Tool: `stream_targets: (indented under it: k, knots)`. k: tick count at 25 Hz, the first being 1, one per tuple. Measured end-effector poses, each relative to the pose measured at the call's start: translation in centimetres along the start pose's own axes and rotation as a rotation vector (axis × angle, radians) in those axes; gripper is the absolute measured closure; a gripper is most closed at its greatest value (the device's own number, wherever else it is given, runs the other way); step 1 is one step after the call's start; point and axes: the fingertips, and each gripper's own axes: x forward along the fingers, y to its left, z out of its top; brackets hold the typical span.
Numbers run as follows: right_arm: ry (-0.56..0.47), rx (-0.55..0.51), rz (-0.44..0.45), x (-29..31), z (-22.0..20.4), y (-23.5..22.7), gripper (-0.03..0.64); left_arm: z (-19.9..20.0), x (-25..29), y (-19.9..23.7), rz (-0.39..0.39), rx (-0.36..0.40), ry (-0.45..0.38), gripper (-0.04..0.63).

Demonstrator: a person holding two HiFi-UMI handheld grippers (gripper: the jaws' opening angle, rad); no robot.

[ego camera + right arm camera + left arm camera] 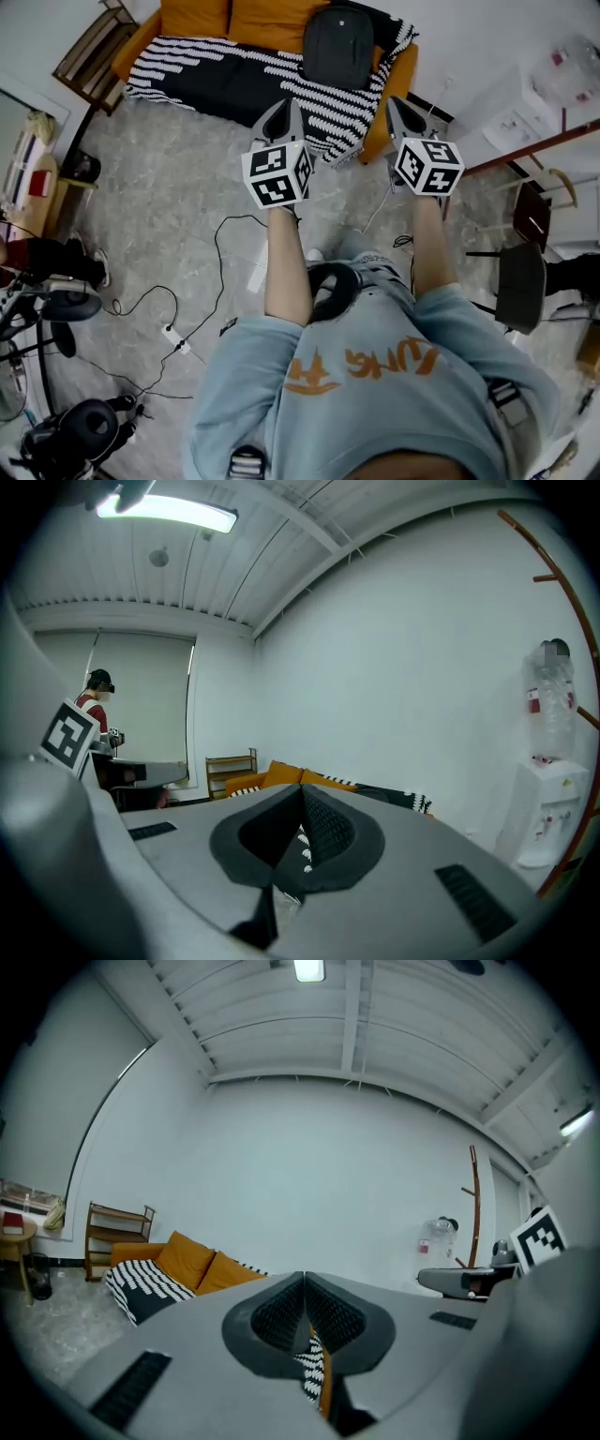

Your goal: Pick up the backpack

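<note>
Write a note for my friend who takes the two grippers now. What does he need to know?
Left gripper: shut, nothing between its fingers, held in the air.
Right gripper: shut and empty too, beside the left one.
Backpack: dark, lying on the striped blanket on the orange sofa, ahead of both grippers and apart from them.
Done: nothing yet; the backpack is untouched.
Left: move closer, open the fingers, grip the backpack, lift it.

left gripper [283, 114]: jaws closed, empty | right gripper [401, 107]: jaws closed, empty
</note>
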Motion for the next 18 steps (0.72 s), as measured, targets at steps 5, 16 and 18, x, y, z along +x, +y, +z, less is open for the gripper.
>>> stream_targets:
  k: [5,16,18]
  knots:
    - [-0.022,-0.047,0.007,0.0,1.8,0.6,0.620,1.6,-0.3,0.9,0.003,-0.025,-0.054,0.574]
    - [-0.086,-0.103,0.003,1.6,6.2,1.1,0.620,5.3,0.8,3.2,-0.014,-0.045,-0.133,0.574]
    - [-0.094,-0.118,0.023,2.4,6.7,1.8,0.620,4.9,1.3,3.7,-0.023,-0.054,-0.120,0.574]
